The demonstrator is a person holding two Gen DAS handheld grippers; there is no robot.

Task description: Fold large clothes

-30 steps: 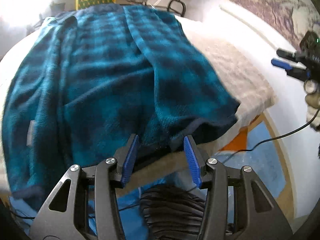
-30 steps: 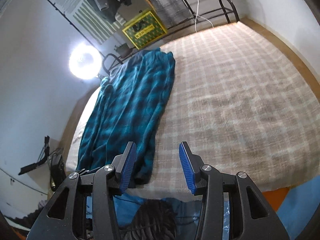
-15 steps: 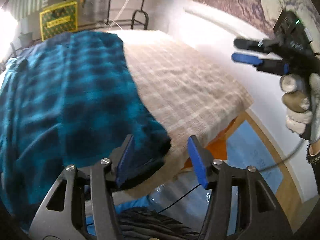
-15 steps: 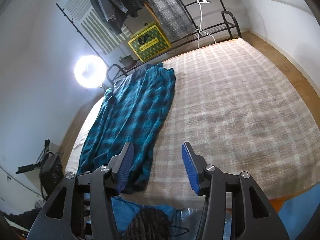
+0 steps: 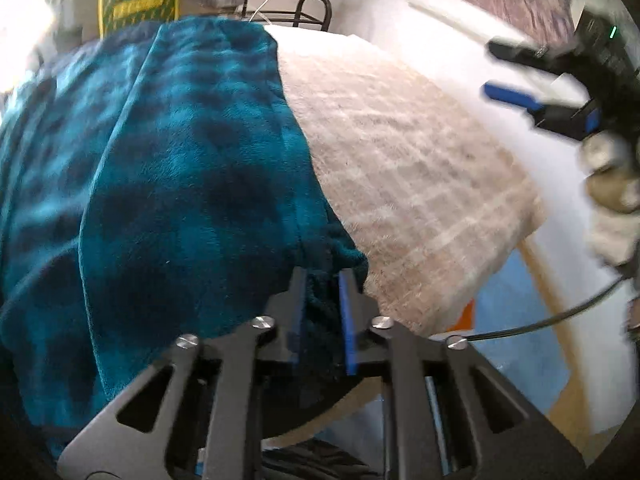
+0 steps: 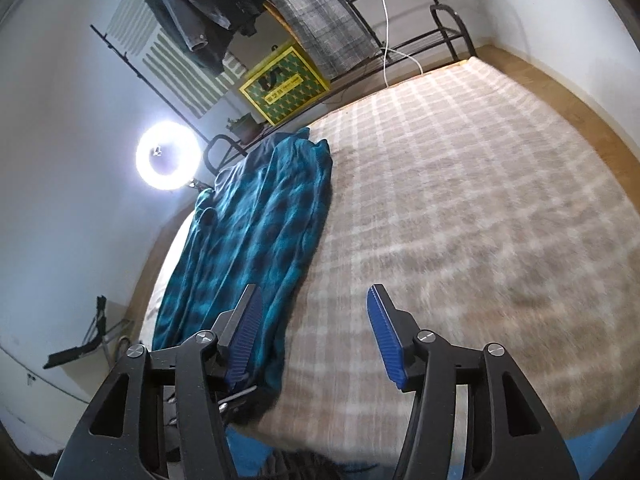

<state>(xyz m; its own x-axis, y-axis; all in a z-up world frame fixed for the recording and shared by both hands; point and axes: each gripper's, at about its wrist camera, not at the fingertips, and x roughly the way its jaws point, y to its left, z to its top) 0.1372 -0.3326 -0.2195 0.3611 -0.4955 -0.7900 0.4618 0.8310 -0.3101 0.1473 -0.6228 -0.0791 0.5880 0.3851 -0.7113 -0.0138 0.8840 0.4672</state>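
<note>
Left gripper [image 5: 322, 280] is pinched on the near corner of the teal plaid garment [image 5: 180, 168]; its jaws have just been closing, and the fleece is bunched between the blue pads with both pads pressing into it. That corner sits at the near edge of the bed [image 5: 420, 168], where the garment's hem meets the beige checked bedcover. Right gripper [image 6: 312, 336] stands spread, its jaws having just been opening a little, with nothing between the pads; it hangs above the bed's near edge, its left pad over the garment's right border and its right pad over bare bedcover. In the left wrist view the same right gripper [image 5: 516, 76] appears off the bed's right side, held by a hand in a light glove [image 5: 612, 184], jaws apart, with a black cable [image 5: 552, 320] trailing below it. The garment lies lengthwise along the left part of the bed, reaching from the near edge to the far edge, loosely rumpled with long folds; the right part of the bed is uncovered. Beyond the bed's far edge stand a lit ring light [image 6: 168, 156], a yellow and green box [image 6: 286, 86] and a black metal rack [image 6: 420, 40] with dark clothes [image 6: 208, 12] hanging above it.
</note>
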